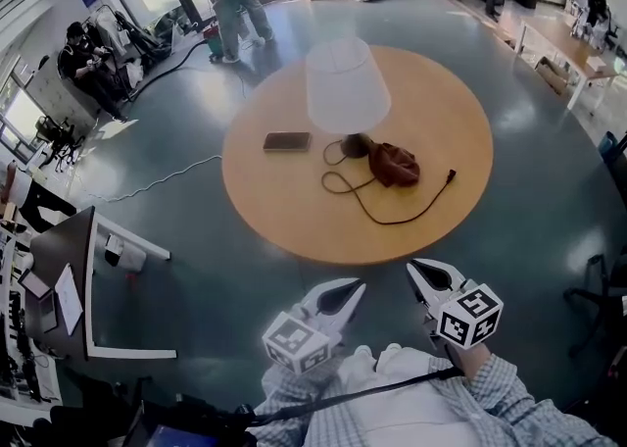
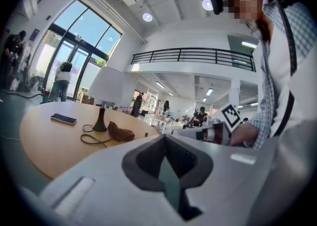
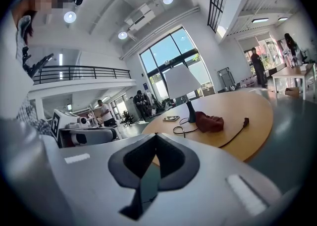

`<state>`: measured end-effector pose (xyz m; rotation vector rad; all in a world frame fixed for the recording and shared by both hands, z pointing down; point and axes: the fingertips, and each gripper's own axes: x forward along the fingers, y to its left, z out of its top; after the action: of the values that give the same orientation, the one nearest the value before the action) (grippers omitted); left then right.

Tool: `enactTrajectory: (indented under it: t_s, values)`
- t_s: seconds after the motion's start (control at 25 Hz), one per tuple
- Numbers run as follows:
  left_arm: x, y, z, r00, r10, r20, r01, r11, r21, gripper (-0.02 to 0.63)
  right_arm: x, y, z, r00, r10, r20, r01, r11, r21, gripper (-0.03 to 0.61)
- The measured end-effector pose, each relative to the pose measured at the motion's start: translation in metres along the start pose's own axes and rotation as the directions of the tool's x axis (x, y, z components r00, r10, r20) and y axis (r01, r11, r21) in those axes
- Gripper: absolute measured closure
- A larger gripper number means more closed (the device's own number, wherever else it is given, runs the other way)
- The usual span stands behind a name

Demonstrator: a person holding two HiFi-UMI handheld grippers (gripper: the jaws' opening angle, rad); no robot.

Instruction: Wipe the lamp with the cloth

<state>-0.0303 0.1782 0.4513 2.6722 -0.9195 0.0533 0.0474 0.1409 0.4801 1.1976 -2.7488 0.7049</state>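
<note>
The left gripper (image 1: pixel 353 288) and right gripper (image 1: pixel 415 269) hover off the worktop (image 1: pixel 284 210), fingers (image 1: pixel 333 300) closed together, empty. The cloth (image 1: pixel 394 164) lies beside the lamp (image 1: pixel 345 92)

So we're in a blue-and-white checked shirt (image 1: pixel 514 401) over a white top (image 1: pixel 392 416), with a black strap (image 1: pixel 377 393) running across the chest. Our left gripper (image 1: pixel 359 286) and right gripper (image 1: pixel 412 266) are pale grey shells with dark pads (image 3: pixel 171 163) inside, each carrying a white cube (image 1: pixel 470 315) printed with black square markers.
</note>
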Motion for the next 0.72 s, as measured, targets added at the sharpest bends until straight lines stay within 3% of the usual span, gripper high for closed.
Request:
enactTrajectory:
  t_s: [0.72]
  values:
    - [0.014,-0.003,0.003,0.998,0.069,0.012,-0.069,0.997,0.015,0.609,-0.032,-0.035,0.003,1.000,-0.017,0.004,0.017,1.000,-0.001,0.574]
